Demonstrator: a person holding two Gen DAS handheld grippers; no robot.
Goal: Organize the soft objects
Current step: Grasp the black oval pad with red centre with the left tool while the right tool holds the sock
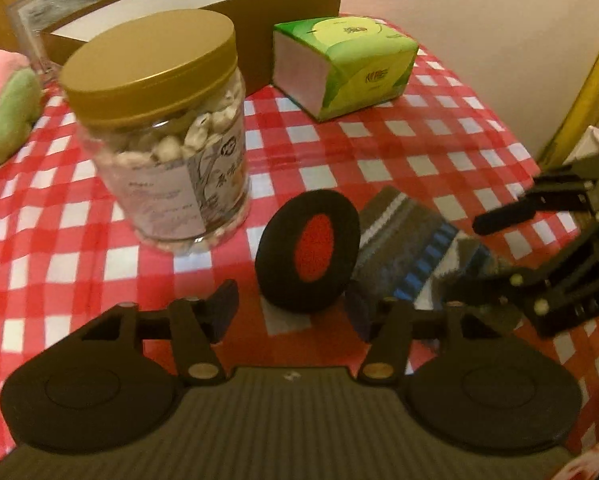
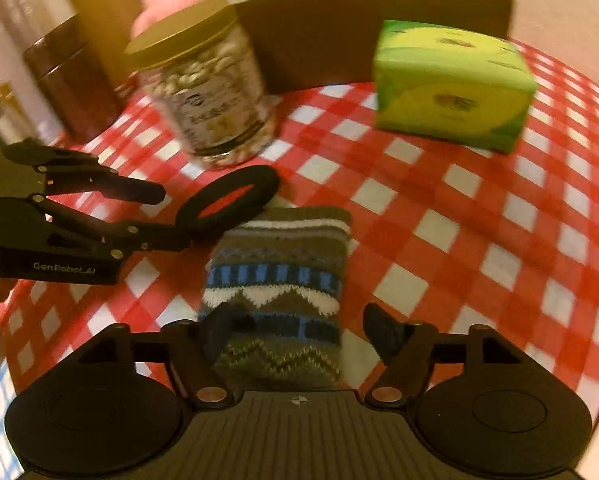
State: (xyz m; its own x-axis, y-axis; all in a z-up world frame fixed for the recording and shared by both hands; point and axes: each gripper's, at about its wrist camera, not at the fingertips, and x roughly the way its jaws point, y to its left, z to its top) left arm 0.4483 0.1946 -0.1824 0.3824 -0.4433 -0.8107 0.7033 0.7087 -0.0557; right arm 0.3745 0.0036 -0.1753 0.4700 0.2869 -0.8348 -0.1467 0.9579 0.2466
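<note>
Brown box [image 1: 295,20]: open-topped, at the table's far edge; the white inner wall shows, its floor is hidden.
Jar [image 1: 159,128]: clear, gold lid on, filled with pale lumps.
Foam ring [image 1: 307,252]: black, tilted against the knitted sock [image 2: 279,292] on the checked cloth [image 2: 459,216].
Left gripper [image 1: 295,312]: jaws apart, ring between them, unpressed.
Right gripper [image 2: 307,332]: jaws spread, straddling the sock.

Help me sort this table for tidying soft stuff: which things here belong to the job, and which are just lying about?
Belongs to the job:
- knitted sock
- black foam ring
- pink and green plush toy
- green tissue pack
- open brown box, the likely container

Just lying about:
- jar with gold lid
- dark canister
</note>
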